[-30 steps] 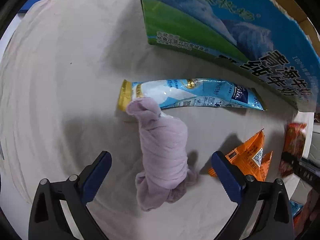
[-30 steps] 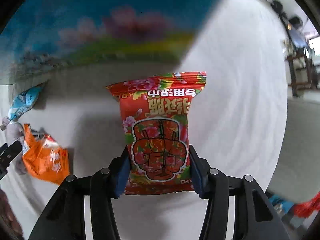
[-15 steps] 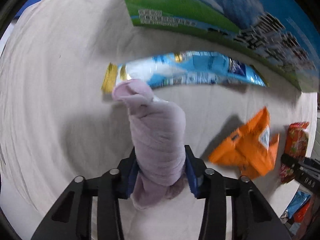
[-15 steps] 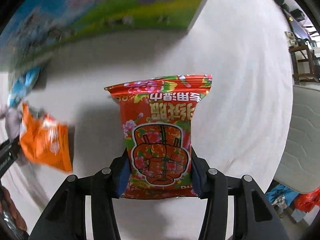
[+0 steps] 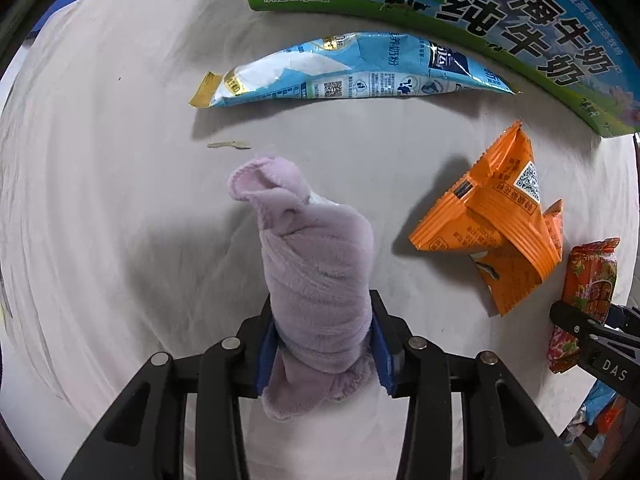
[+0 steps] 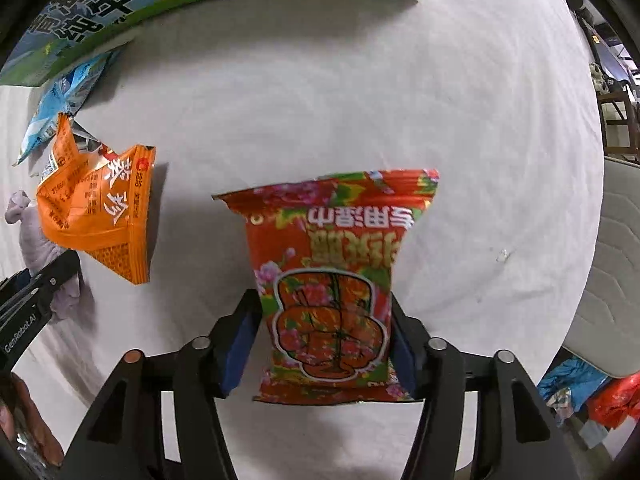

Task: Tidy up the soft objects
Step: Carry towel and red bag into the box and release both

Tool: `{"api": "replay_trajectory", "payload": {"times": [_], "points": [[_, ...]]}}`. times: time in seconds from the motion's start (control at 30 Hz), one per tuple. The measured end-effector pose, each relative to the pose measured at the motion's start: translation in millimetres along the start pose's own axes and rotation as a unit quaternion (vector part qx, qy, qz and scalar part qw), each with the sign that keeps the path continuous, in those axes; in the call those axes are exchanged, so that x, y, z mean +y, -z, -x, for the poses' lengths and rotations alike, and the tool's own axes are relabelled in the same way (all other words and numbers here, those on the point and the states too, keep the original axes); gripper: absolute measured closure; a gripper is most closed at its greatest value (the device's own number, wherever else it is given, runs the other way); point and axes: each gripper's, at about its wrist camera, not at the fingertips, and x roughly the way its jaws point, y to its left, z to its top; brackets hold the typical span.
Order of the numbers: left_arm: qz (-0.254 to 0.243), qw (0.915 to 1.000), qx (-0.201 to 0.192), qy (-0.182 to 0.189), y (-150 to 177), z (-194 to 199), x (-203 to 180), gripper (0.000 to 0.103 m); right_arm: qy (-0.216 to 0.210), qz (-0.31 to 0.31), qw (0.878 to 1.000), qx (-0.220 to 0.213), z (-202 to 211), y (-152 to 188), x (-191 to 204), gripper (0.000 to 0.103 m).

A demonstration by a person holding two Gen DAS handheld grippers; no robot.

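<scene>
Purple cloth roll [image 5: 316,292] has its long axis running straight away from the left gripper [image 5: 322,344], twisted tip pointing toward the blue pouch [image 5: 352,72] and the milk carton [image 5: 500,20] at the far edge of the white-covered table [image 5: 100,160]; lower end sits between the blue pads, jaws clamped on it. A second ago those jaws stood wide either side of the roll, and its tip overlapped the pouch; now tip and pouch are apart. Red snack packet [image 6: 336,280] also points lengthwise away from the right gripper [image 6: 322,344], print upside down; jaws are opening, packet between them, a gap on the left pad, right pad probably touching, hard to tell. Before, both pads pinched it. Orange packet [image 5: 496,232] lies between the two grippers.
</scene>
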Motion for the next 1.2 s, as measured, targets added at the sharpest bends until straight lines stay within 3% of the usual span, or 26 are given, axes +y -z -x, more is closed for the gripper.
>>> {"api": "replay_trajectory", "payload": {"times": [0.1,0.17,0.4,0.67,0.9,1.07,1.2], "points": [[0.003,1.0,-0.001,0.0,-16,-4,-5,0.066,0.014,-0.003,1.0,-0.008,-3,-1,7,0.041],[0.004,1.0,-0.002,-0.001,-23,1,2,0.068,0.012,-0.004,1.0,-0.008,-4,-1,15,0.053],[-0.004,0.9996,-0.025,0.011,-15,49,-6,0.069,0.006,0.008,1.0,-0.014,10,16,28,0.055],[-0.029,0.9963,-0.065,0.048,12,119,-25,0.069,-0.033,0.019,0.997,-0.061,74,25,4,0.055],[-0.055,0.9891,-0.114,0.076,12,184,-37,0.069,-0.059,0.037,0.99,-0.124,147,48,0,0.056],[-0.069,0.9821,-0.148,0.094,-10,226,-40,0.069,-0.076,0.04,0.983,-0.163,197,66,-2,0.056],[-0.078,0.9764,-0.173,0.102,-48,248,-43,0.069,-0.092,0.039,0.977,-0.189,221,53,3,0.056]]}}
